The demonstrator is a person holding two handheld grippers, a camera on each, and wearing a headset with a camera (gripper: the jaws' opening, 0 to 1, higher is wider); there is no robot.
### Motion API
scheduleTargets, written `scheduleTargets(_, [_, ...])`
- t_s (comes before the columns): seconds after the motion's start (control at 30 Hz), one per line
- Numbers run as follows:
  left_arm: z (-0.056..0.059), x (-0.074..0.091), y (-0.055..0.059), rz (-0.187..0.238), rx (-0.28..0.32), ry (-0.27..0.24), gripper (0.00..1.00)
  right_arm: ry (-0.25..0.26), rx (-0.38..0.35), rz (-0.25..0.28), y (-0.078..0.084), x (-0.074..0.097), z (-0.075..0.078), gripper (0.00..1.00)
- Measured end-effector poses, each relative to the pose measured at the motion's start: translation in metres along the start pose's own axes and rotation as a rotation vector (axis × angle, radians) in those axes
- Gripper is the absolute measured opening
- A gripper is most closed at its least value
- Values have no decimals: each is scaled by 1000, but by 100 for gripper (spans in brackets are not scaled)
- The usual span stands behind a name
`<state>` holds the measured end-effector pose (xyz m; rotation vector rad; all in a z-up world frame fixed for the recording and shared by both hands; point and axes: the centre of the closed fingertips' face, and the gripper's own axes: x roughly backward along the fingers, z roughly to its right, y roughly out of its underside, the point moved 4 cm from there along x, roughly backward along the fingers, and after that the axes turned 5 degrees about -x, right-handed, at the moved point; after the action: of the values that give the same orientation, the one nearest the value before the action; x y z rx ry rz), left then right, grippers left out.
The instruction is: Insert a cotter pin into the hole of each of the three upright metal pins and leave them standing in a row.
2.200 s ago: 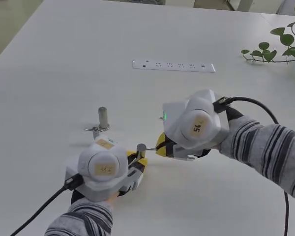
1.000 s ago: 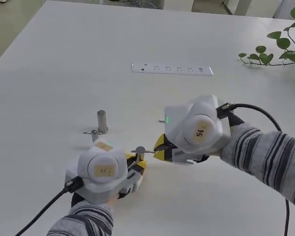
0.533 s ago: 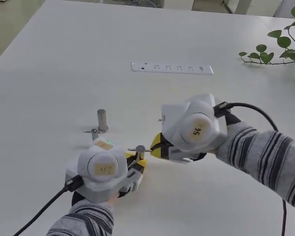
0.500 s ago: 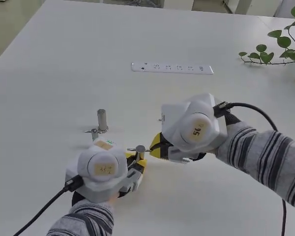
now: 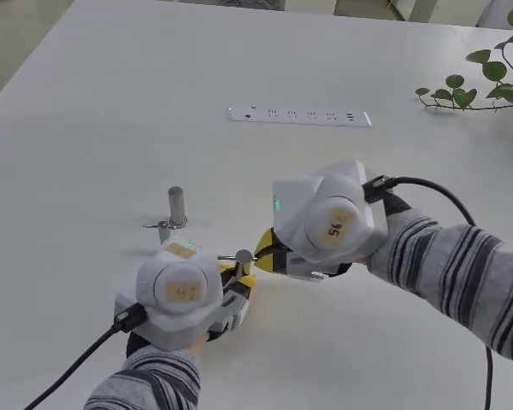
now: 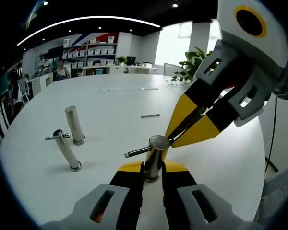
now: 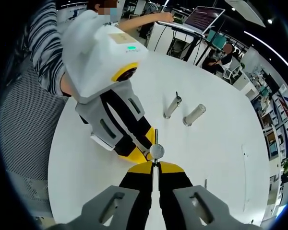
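Cotter pin (image 5: 232,257), head view: crosswise through the top of the metal pin (image 5: 244,263), which stands on the table (image 5: 111,102). Left gripper (image 5: 242,280) comes in from lower left and right gripper (image 5: 261,253) from the right, tips nearly meeting.
Left gripper view: own fingers (image 6: 127,187) clamp the metal pin's base, pin upright. Right fingers (image 6: 197,132) pinch one end of the cotter (free end pokes out left).
Right gripper view: fingers (image 7: 170,168) pressed onto the cotter pin, metal pin head right at the tips.

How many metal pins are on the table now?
3. The held pin stands in the left gripper, a cotter pin through its hole; the cottered pin stands off to one side; the bare pin just beyond it.
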<state>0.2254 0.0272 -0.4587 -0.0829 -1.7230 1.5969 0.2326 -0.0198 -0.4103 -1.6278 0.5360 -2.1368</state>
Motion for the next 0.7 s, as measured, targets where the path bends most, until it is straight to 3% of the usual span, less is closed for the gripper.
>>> scheduleTargets(0.27, [0, -1, 0, -7, 7, 6, 11, -2, 6, -7, 0, -2, 0, 0])
scheduleTargets(0.43, [-1, 0, 2, -21, 6, 3, 12, -12, -34, 11, 0, -4, -3, 2])
scheduleTargets(0.6, [-3, 8, 5, -36, 2, 13, 22, 9, -26, 4, 3, -4, -5, 9])
scheduleTargets(0.7, [-2, 13, 5, -38, -8, 27, 28, 1, -76, 31, 0, -4, -5, 10])
